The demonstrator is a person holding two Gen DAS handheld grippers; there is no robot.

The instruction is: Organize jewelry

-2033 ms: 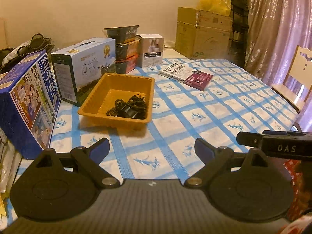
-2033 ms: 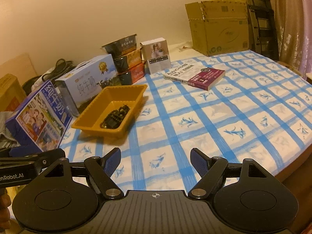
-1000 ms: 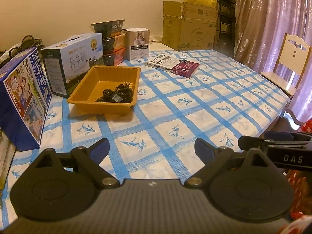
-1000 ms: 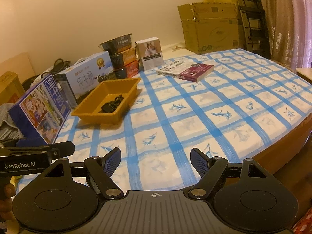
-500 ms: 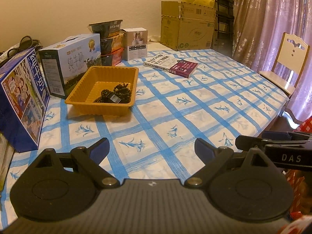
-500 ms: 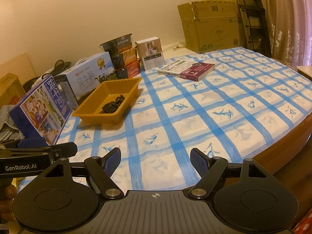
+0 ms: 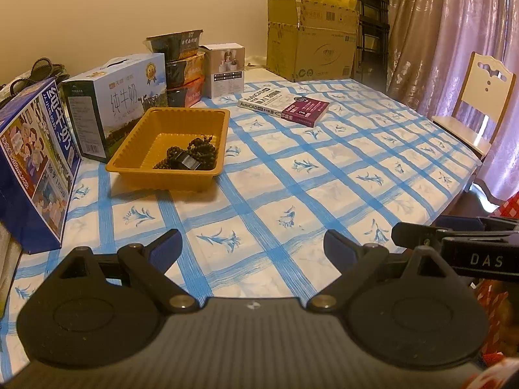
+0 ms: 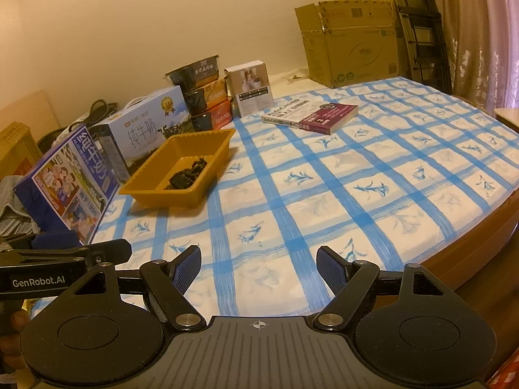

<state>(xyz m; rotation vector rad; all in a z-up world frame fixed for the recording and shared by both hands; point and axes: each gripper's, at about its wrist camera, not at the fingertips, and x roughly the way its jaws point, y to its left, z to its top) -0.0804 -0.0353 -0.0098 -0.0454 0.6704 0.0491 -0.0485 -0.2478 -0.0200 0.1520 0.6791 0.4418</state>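
Observation:
An orange plastic tray (image 7: pixel 152 136) sits on the blue-checked tablecloth at the left; it also shows in the right wrist view (image 8: pixel 152 168). Dark bead jewelry (image 7: pixel 191 157) lies piled in its near right corner, seen smaller in the right wrist view (image 8: pixel 189 175). My left gripper (image 7: pixel 251 248) is open and empty, held above the table's near edge, well short of the tray. My right gripper (image 8: pixel 259 265) is open and empty, also near the front edge. Each gripper's side shows in the other's view.
Two milk cartons (image 7: pixel 35 159) (image 7: pixel 113 97) stand left of the tray. Stacked food bowls (image 7: pixel 183 61) and a small white box (image 7: pixel 227 71) stand behind it. A book (image 7: pixel 285 103) lies mid-table. A cardboard box (image 7: pixel 311 42) stands at the back, a chair (image 7: pixel 476 97) at the right.
Both grippers have pulled back from the tray toward the table's front edge; the tray looks farther away than two seconds ago. Both have stayed open.

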